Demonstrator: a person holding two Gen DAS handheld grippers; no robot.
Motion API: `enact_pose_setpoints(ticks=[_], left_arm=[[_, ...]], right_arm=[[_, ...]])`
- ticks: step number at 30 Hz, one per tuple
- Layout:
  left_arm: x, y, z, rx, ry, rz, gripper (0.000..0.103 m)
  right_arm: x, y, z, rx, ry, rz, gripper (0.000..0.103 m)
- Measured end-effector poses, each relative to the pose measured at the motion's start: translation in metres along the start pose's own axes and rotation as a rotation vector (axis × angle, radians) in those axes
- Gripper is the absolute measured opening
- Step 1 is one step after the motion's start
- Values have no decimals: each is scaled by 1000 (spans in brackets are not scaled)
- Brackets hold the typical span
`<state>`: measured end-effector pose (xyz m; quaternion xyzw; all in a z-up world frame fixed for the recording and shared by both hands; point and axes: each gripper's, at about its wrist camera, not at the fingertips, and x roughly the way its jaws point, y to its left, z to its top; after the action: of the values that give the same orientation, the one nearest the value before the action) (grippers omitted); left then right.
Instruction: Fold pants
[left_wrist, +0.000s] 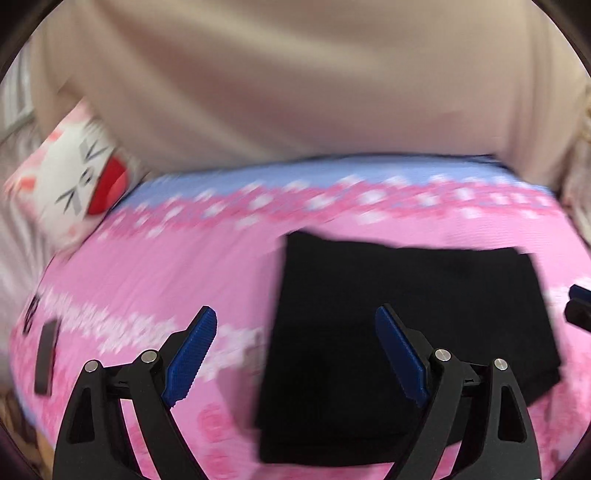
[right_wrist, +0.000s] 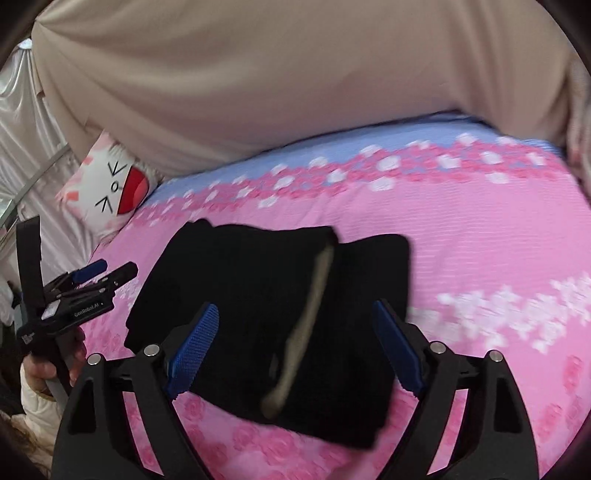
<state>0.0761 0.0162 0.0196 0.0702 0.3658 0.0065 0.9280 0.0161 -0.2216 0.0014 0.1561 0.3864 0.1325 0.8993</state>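
Note:
The black pants (left_wrist: 424, 314) lie folded into a thick rectangle on the pink flowered bedspread (left_wrist: 166, 258). My left gripper (left_wrist: 295, 314) is open above the bundle's left edge, its blue pads empty. In the right wrist view the same pants (right_wrist: 240, 277) show a tan inner strip (right_wrist: 306, 332) along the fold. Over the bundle my right gripper (right_wrist: 295, 308) stands open, its fingers clear of the cloth. The left gripper (right_wrist: 114, 268) appears at the left of that view, held by a hand (right_wrist: 44, 365). One tip of the right gripper (left_wrist: 578, 306) shows at the right edge of the left wrist view.
A white cat-face pillow (right_wrist: 114, 188) with a red mouth lies at the bed's far left corner. Beige cloth (right_wrist: 295, 74) hangs behind the bed. A small dark flat object (left_wrist: 46, 356) rests on the bedspread at the left. Pink cover (right_wrist: 480, 240) stretches to the right of the pants.

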Motion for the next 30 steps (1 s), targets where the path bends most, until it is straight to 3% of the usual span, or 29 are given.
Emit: enact_pose_setpoints(ticks=[4, 5, 7, 8, 13, 15, 17, 19, 23, 27, 30], left_arm=[[10, 30, -15, -13, 11, 86, 85], [10, 36, -17, -19, 13, 88, 85], [14, 45, -19, -34, 16, 94, 85], [16, 47, -19, -37, 18, 101, 85], [20, 56, -16, -30, 1, 94, 85], [25, 54, -17, -30, 10, 72, 85], [31, 48, -21, -21, 25, 48, 85], [34, 44, -23, -6, 34, 45, 85], [26, 51, -21, -22, 10, 40, 85], [18, 44, -15, -45, 1, -15, 85], [12, 24, -17, -16, -3, -62, 85]], right_arm=[[52, 7, 12, 1, 72, -48, 79], [68, 9, 12, 9, 101, -31, 62], [81, 13, 12, -6, 127, -35, 40], [78, 22, 15, -33, 121, -13, 19], [20, 42, 33, -97, -38, -70, 19], [35, 21, 27, -72, 29, -149, 22], [64, -1, 8, -43, 136, -185, 32], [44, -8, 5, 43, 69, -141, 34], [-13, 9, 14, 11, -111, -264, 36], [-13, 50, 27, -59, -94, -79, 35], [40, 74, 24, -130, 31, -3, 29]])
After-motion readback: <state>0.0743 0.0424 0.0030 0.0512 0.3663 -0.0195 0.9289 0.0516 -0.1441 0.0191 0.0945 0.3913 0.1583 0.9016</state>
